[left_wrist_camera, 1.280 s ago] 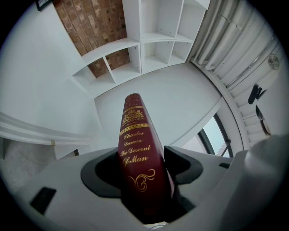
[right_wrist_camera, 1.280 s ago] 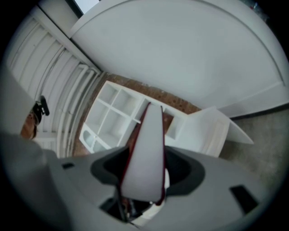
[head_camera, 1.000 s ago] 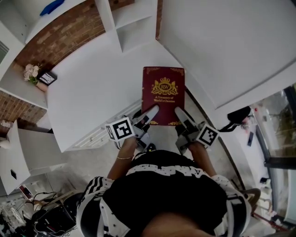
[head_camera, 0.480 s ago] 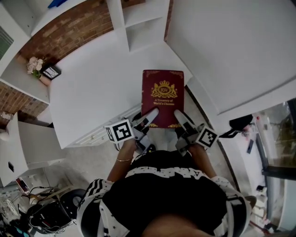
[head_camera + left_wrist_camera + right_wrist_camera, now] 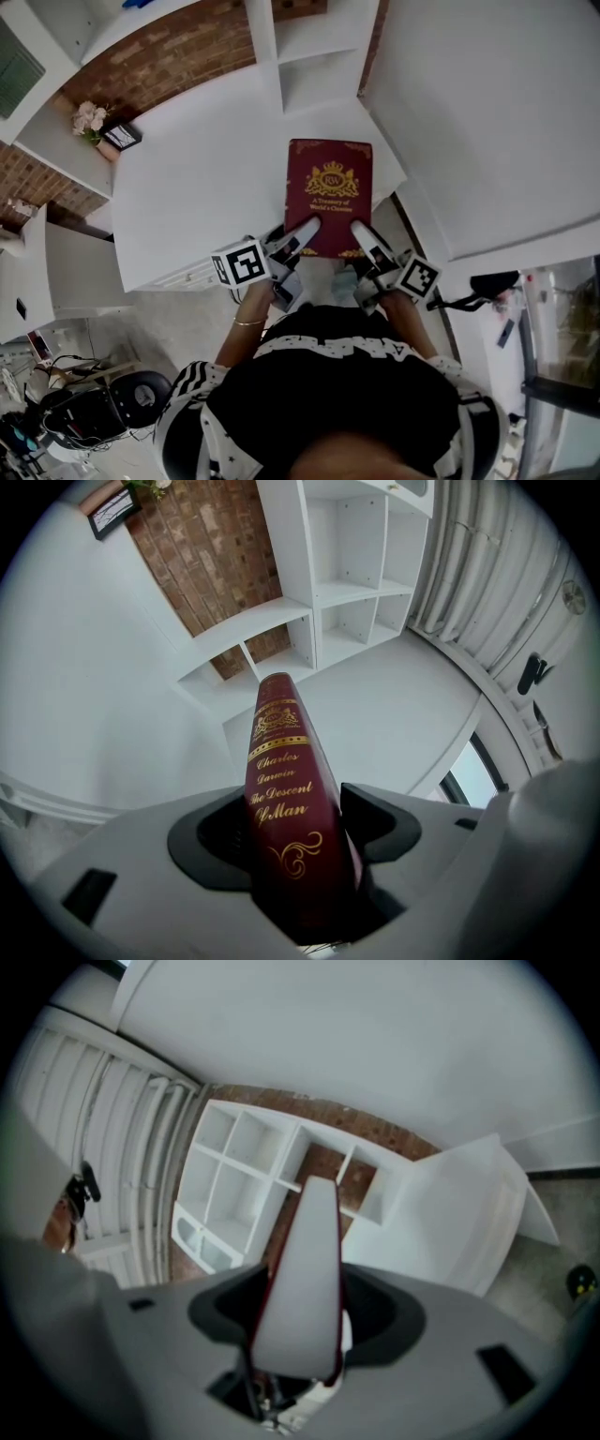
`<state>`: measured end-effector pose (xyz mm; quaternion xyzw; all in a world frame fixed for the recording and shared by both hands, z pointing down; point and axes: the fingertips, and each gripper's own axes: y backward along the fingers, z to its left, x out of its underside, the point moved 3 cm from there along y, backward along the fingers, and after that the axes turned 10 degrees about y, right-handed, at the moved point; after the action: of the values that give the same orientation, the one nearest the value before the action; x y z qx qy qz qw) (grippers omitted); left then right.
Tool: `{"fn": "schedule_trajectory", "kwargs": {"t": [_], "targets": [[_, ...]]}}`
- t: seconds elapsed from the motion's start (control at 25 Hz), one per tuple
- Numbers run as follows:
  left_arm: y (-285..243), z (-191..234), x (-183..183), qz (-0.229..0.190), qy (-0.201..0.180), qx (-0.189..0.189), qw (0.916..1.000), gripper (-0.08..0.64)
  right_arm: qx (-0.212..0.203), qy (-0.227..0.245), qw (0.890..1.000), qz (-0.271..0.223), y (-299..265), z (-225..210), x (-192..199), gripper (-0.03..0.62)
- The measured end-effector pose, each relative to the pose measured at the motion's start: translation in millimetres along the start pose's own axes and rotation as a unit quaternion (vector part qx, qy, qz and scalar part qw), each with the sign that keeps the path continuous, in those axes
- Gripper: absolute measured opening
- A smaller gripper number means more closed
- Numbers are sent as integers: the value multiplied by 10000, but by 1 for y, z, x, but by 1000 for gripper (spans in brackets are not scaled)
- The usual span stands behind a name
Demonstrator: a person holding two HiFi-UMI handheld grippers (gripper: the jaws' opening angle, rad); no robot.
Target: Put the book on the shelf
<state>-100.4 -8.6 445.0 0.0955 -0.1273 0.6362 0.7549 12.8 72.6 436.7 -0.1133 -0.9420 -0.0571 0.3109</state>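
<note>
At centre of the head view, your left hand-held gripper [image 5: 300, 234] and right hand-held gripper [image 5: 368, 239] each clamp the near edge of the book [image 5: 328, 192], over the desk [image 5: 197, 169] corner. Hold it level, then steer it toward the shelf [image 5: 319, 80] opening at upper centre.

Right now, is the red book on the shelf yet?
No, the left gripper and right gripper both hold the red book by its near edge, short of the white shelf.

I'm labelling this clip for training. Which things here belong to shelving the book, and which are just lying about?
Belongs to the job: book, gripped at its near edge by the left gripper and the right gripper; white shelf.

Just lying about: flowers; small picture frame.
</note>
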Motion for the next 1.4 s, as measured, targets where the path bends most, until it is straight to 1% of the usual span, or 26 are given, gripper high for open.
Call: {"fn": "schedule_trajectory", "kwargs": {"t": [0.12, 0.28, 0.48, 0.72, 1.2, 1.4], "targets": [[-4, 0, -4, -30, -18, -82, 10000, 311, -73, -50, 10000, 45, -5, -4, -4, 262], [-16, 1, -8, -95, 17, -112, 9999, 311, -89, -103, 9999, 62, -9, -13, -15, 262], [-21, 4, -10, -155, -24, -157, 9998, 311, -195, -97, 9998, 46, -12, -19, -19, 262], [-60, 8, -24, -265, 16, -275, 9993, 311, -274, -161, 9994, 107, -26, -47, -52, 262], [-86, 11, -58, -689, -94, -598, 9958, 313, -534, -376, 9969, 427, -65, -72, -81, 262], [-104, 22, -72, -876, -180, -769, 9930, 319, -673, -347, 9954, 586, -85, -93, -96, 261]]}}
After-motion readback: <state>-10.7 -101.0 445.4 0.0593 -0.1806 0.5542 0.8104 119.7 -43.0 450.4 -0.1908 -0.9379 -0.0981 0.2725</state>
